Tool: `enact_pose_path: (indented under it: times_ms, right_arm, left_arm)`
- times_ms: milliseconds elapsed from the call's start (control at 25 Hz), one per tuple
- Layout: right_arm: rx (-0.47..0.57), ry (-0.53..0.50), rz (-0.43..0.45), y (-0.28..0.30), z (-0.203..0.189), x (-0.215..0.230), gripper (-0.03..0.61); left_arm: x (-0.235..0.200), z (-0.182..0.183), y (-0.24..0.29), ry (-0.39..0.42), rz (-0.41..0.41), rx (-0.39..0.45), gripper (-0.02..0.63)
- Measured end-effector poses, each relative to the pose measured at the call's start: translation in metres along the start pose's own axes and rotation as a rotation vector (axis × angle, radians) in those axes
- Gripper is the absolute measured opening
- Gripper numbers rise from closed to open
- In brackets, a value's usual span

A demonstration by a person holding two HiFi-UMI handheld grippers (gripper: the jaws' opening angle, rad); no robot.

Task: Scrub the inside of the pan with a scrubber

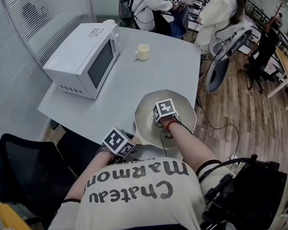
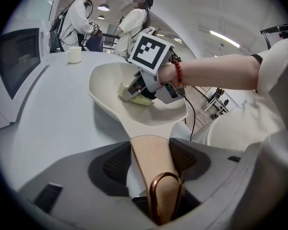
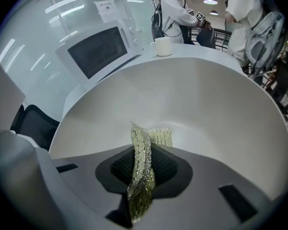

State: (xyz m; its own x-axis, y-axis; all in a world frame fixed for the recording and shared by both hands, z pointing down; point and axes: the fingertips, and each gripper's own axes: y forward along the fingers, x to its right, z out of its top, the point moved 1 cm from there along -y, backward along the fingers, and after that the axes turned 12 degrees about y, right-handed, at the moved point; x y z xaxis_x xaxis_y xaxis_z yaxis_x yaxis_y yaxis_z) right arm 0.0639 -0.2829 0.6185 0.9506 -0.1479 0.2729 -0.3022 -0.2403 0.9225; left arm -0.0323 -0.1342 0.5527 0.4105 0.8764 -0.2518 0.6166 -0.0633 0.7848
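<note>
A white pan [image 1: 185,104] sits on the grey table's near edge. Its beige handle [image 2: 152,163] with a copper ring lies between the pads of my left gripper [image 2: 149,150], which is shut on it. In the head view the left gripper [image 1: 120,143] is just left of the pan. My right gripper [image 1: 164,114] reaches down into the pan, shut on a yellow-green mesh scrubber [image 3: 142,169]. The scrubber's free end [image 2: 133,95] rests on the pan's inner floor [image 3: 201,109], seen from the side in the left gripper view.
A white microwave [image 1: 84,59] stands at the table's left and a cream cup [image 1: 143,51] at the far middle. Two people sit beyond the table's far edge. A black chair [image 1: 29,171] is at my left, and office chairs and cables lie on the wooden floor at the right.
</note>
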Motion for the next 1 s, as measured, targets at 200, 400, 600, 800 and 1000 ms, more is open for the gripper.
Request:
enact_pose_path:
  times_ms: [200, 400, 600, 800, 1000]
  right_arm:
    - [0.024, 0.051, -0.055, -0.007, 0.003, 0.030, 0.064]
    - [0.022, 0.051, -0.152, -0.014, 0.006, 0.061, 0.064]
    - [0.017, -0.018, -0.206, -0.015, 0.005, 0.070, 0.064]
    - [-0.028, -0.200, -0.318, -0.007, 0.003, 0.079, 0.066]
    - [-0.164, -0.256, -0.374, -0.011, -0.014, 0.091, 0.066]
  left_arm:
    - [0.000, -0.001, 0.000, -0.006, -0.007, 0.004, 0.264]
    - [-0.002, 0.001, -0.001, -0.020, -0.010, 0.011, 0.262]
    - [-0.002, 0.000, -0.001, -0.027, -0.006, 0.014, 0.261]
    - [-0.001, 0.000, 0.000, -0.029, 0.008, 0.022, 0.256]
    - [-0.001, -0.001, -0.001, -0.049, 0.019, 0.033, 0.245]
